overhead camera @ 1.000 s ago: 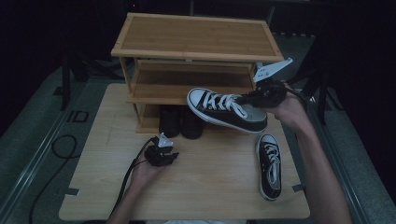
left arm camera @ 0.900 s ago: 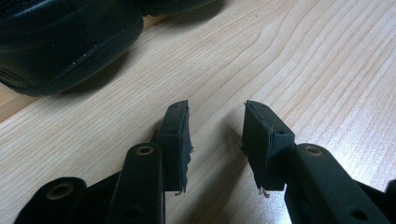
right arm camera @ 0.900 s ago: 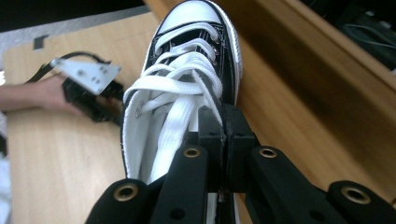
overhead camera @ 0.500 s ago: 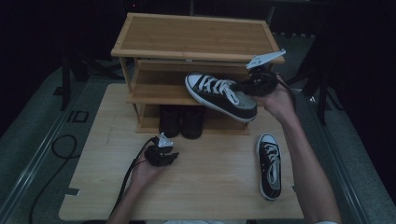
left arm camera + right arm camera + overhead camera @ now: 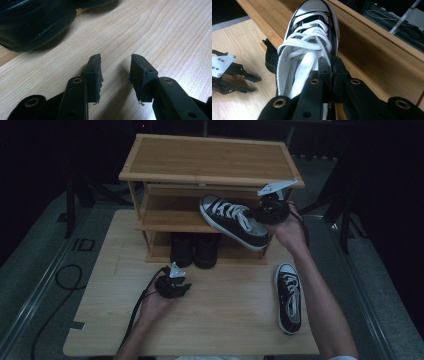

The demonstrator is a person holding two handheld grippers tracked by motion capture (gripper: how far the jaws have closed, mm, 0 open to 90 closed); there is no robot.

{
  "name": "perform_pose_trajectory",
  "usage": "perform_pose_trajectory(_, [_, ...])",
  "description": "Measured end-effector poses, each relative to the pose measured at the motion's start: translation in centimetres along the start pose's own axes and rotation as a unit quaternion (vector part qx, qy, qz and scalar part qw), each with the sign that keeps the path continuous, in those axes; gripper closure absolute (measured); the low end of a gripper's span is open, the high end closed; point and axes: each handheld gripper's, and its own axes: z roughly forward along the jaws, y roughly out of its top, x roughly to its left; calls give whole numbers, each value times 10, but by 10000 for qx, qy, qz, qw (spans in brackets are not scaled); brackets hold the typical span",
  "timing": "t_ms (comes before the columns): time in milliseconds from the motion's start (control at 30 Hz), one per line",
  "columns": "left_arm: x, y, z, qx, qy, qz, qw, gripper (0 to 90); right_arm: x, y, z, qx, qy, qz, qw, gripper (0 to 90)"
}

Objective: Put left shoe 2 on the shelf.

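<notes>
Right claw (image 5: 262,215) raised at shelf (image 5: 170,220), clamping sneaker (image 5: 232,220); left claw (image 5: 115,75) open, low over table (image 5: 225,310).

Right tongs (image 5: 264,213) clamped and raised; left tongs (image 5: 115,75) gaping, low.

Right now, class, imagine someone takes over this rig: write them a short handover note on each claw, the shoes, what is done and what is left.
Right claw: shut on the side wall of the black-and-white sneaker, held tilted at the middle shelf of the bamboo rack.
Left claw: open, empty, low over the table.
Done: two black shoes sit on the bottom shelf.
Left: set the held sneaker down, then probably shelve the matching sneaker lying on the table.
</notes>
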Motion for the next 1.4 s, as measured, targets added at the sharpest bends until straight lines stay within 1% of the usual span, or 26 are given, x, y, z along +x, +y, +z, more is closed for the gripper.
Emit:
perform_pose_trajectory(33, [0,0,0,0,0,0,10000,615,0,0,0,0,0,0,10000,884])
perform_pose_trajectory(67, [0,0,0,-23,-6,-27,10000,615,0,-3,1,29,-74,2,10000,882])
perform_pose_trajectory(100, [0,0,0,-22,-5,-30,10000,614,0,-4,2,73,-123,-56,9999,880])
perform_pose_trajectory(167, [0,0,0,-23,0,-27,10000,615,-1,-5,3,112,-151,-40,9998,875])
perform_pose_trajectory(200, [-1,0,1,-25,0,-33,10000,615,-2,-8,5,187,-297,-82,9994,871])
perform_pose_trajectory(267, [-1,0,1,-26,3,-32,10000,615,-2,-8,5,164,-262,-60,9995,867])
perform_pose_trajectory(300, [-1,0,1,-26,0,-33,10000,615,-2,-8,5,112,-319,-65,9994,806])
perform_pose_trajectory(333, [-1,0,1,-26,-2,-36,10000,615,-2,-8,5,112,-319,-65,9994,806])
perform_pose_trajectory(400, [-1,0,1,-30,5,-25,10000,615,-2,-7,4,71,-376,-61,9992,746])
perform_pose_trajectory(433, [-1,0,1,-27,6,-26,10000,615,-3,-7,3,79,-411,-57,9991,735])
perform_pose_trajectory(533, [-1,0,1,-29,5,-26,10000,615,0,-7,2,72,-506,-79,9987,651])
perform_pose_trajectory(600, [-1,0,1,-25,6,-16,10000,615,0,-8,2,29,-483,-75,9988,641])
perform_pose_trajectory(667, [-1,0,1,-24,9,-16,10000,615,0,-7,-2,-135,-492,3,9987,610])
perform_pose_trajectory(700, [-1,0,1,-27,10,-20,10000,615,0,-6,-4,-184,-510,-4,9985,601])
perform_pose_trajectory(867, [-1,0,1,-26,3,-28,10000,615,1,-8,-9,-212,-501,-53,9985,571])
perform_pose_trajectory(1067, [0,0,1,-28,-8,-35,10000,614,2,-10,-16,-326,-489,-33,9983,551])
perform_pose_trajectory(1167, [-1,0,1,-26,-1,-32,10000,614,2,-10,-18,-337,-511,-30,9981,541])
perform_pose_trajectory(1300, [0,0,1,-26,-6,-33,10000,614,3,-12,-25,-435,-493,-26,9978,537])
perform_pose_trajectory(1400, [-1,0,1,-18,-8,-34,10000,616,2,-18,-33,-558,-571,21,9968,538])
